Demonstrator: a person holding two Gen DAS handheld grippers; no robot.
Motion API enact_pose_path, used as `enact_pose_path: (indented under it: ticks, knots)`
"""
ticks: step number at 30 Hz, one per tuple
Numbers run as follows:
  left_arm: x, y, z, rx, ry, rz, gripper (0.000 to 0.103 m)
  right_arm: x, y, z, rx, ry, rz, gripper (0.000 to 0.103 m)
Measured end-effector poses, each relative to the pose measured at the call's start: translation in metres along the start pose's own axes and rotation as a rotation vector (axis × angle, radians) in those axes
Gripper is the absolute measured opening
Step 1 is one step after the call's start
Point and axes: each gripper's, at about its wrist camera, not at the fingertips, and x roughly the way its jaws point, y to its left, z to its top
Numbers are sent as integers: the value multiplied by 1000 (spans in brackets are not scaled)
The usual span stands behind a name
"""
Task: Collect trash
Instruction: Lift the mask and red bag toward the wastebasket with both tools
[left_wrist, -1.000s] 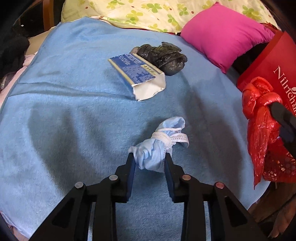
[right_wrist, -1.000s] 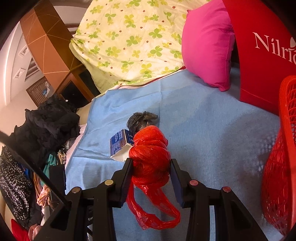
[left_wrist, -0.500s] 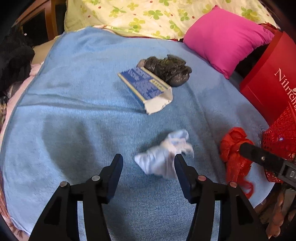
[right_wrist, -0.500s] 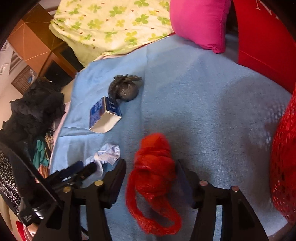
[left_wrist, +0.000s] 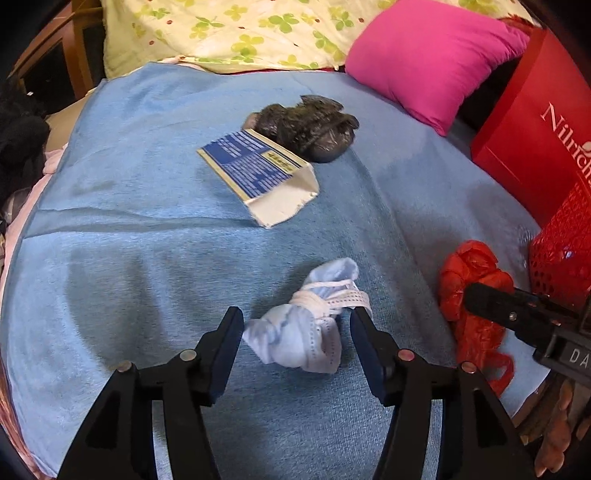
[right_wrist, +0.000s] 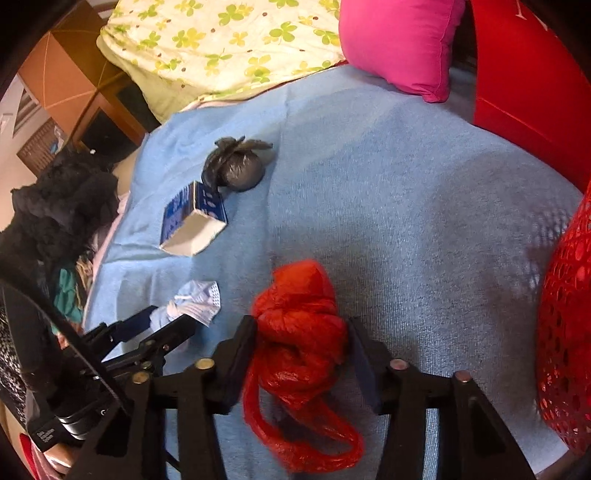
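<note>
A knotted pale blue face mask (left_wrist: 303, 332) lies on the blue blanket (left_wrist: 129, 258). My left gripper (left_wrist: 297, 314) stands open around it, with a gap at the right finger. A knotted red plastic bag (right_wrist: 299, 314) rests on the blanket between the jaws of my right gripper (right_wrist: 301, 325). Those jaws are closing and stand close against the bag's sides without squeezing it. Farther back lie a torn blue and white carton (left_wrist: 258, 170) and a tied black bag (left_wrist: 310, 129). The right wrist view also shows the mask (right_wrist: 195, 299) in the left gripper (right_wrist: 166, 321).
A red mesh basket (right_wrist: 565, 332) stands at the right edge of the blanket, behind it a red box with white lettering (left_wrist: 528, 129). A pink pillow (left_wrist: 432, 51) and a flowered quilt (left_wrist: 229, 29) lie at the back. Dark clothes (right_wrist: 55, 206) are piled on the left.
My left gripper has opened and let the mask down onto the blanket. My right gripper sank with the red bag, set it on the blanket, opened wide, then narrowed again.
</note>
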Motion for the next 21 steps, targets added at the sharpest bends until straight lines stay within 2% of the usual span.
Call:
enact_pose_path:
  ticks: [4,8,17,21]
  knots:
    - [3,1,0,-7,3,-18,45,-8,2,1,-22,-47,-12,49]
    - [-1,2,-1,-12,-22,-31,39,-20,2,2,-19,-95,5,49]
    - [-31,2,5,-18,-127,-34,37,-60,14,4,-81,-282,21,49]
    - [-47,-2,6,-8,-201,-23,37,-81,21,2,-118,-387,25,49]
